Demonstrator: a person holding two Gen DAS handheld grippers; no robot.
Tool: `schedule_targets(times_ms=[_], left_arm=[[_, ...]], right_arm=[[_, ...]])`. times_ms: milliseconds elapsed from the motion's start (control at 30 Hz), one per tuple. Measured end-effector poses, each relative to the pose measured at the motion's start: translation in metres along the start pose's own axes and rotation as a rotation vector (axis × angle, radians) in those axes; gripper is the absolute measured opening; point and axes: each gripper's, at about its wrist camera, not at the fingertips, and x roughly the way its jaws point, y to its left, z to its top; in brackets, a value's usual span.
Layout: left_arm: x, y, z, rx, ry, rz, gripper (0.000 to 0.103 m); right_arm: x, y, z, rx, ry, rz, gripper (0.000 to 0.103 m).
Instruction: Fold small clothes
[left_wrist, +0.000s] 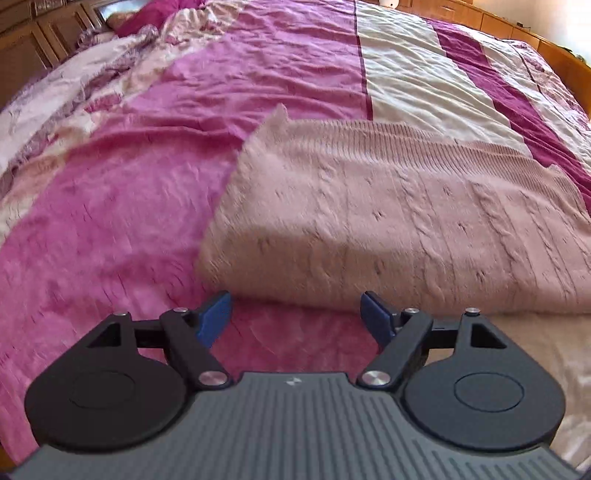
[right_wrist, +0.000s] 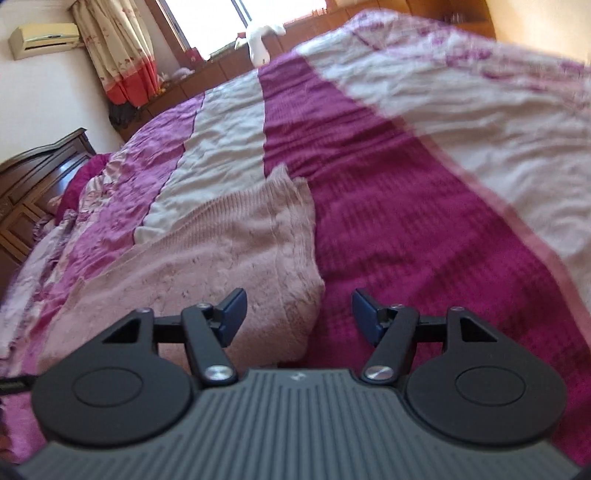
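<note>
A pale pink cable-knit sweater (left_wrist: 388, 214) lies folded flat on the bed. In the left wrist view my left gripper (left_wrist: 297, 317) is open and empty, just short of the sweater's near edge. In the right wrist view the sweater (right_wrist: 221, 258) lies to the left. My right gripper (right_wrist: 299, 314) is open and empty, with its left finger over the sweater's near right corner and its right finger over the bedspread.
The bed is covered by a striped bedspread in pink, magenta and cream (left_wrist: 129, 184). A dark wooden headboard (right_wrist: 33, 173) stands at the left. A window with curtains (right_wrist: 122, 48) and a wooden ledge are beyond the bed.
</note>
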Motion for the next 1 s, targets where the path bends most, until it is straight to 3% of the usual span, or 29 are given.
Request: schedule_targets(times_ms=[433,600,867,933,1000], left_arm=[[0.015,-0.020,-0.010,0.065,0.057,0.031,0.082],[0.017,-0.020,-0.010,0.065,0.062,0.030,0.088],[0.018,-0.020,-0.010,0.064,0.064,0.034,0.090],[0.017,-0.019,-0.010,0.061,0.068,0.033,0.090],[0.017,-0.019,-0.010,0.059,0.070,0.032,0.090]], right_arm=[[0.025,-0.014,0.007,0.144,0.113,0.153,0.067],[0.036,-0.019,0.010,0.222,0.144,0.213,0.067],[0.046,-0.026,0.012,0.339,0.128,0.256,0.066],[0.046,-0.026,0.010,0.340,0.120,0.252,0.060],[0.048,-0.025,0.008,0.331,0.120,0.239,0.047]])
